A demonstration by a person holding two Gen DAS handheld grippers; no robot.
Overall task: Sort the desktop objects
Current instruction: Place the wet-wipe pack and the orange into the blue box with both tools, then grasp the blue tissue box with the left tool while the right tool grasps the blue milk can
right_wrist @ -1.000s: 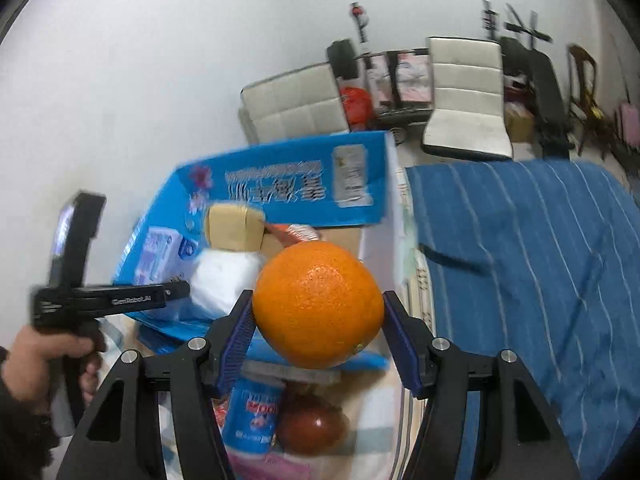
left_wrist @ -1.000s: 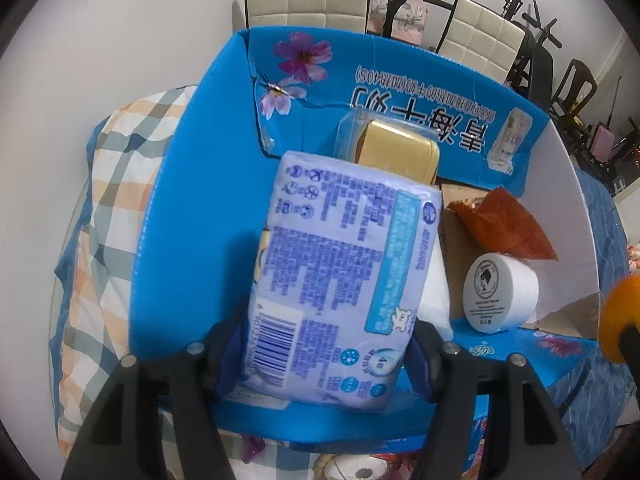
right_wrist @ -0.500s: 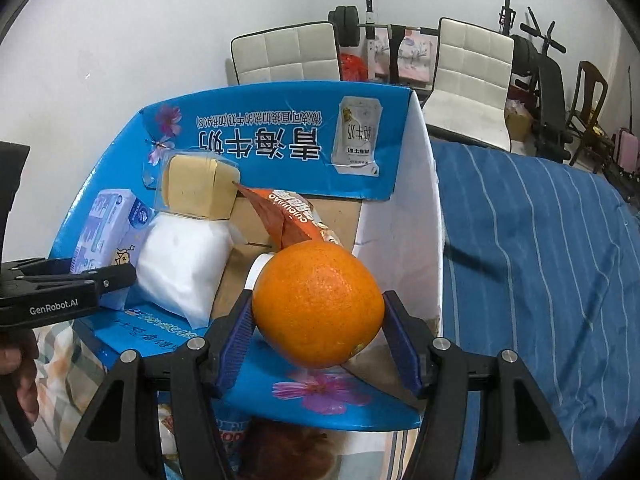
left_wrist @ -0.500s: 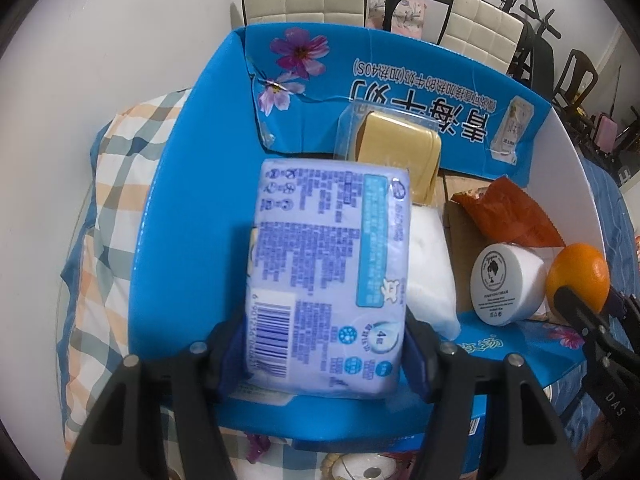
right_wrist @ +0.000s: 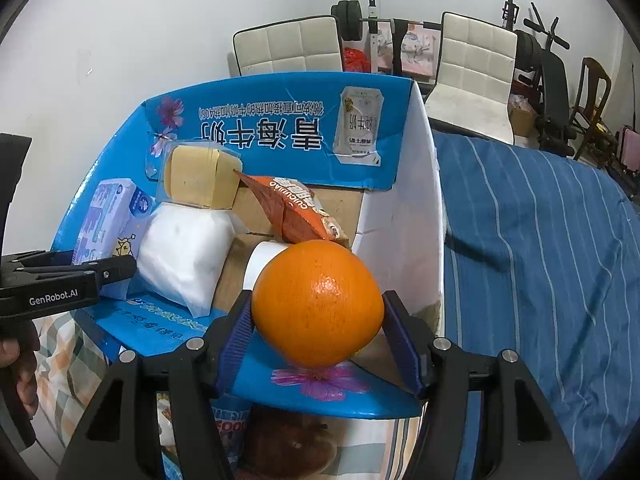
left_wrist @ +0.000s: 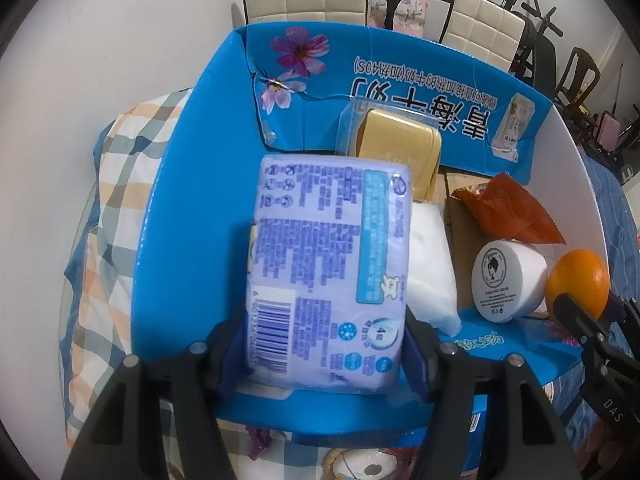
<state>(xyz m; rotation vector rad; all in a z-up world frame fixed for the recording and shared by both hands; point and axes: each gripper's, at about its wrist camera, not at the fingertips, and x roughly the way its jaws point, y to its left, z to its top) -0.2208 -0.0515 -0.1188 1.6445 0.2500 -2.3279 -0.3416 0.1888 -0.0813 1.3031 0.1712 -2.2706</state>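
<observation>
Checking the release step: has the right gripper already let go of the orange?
No: the right gripper holds the orange clamped between its blue pads, above the blue box.

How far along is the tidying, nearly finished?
Well underway. Already in the blue box: a white jar, a snack bag and a white pouch. In hand over it: a tissue pack and an orange. A can lies outside.

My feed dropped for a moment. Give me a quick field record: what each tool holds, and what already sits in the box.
left tool: shut on purple tissue pack, over the blue box
right tool: shut on orange, over the box's near right corner
in box: white jar, orange snack bag, white pouch, tan boxed item
</observation>
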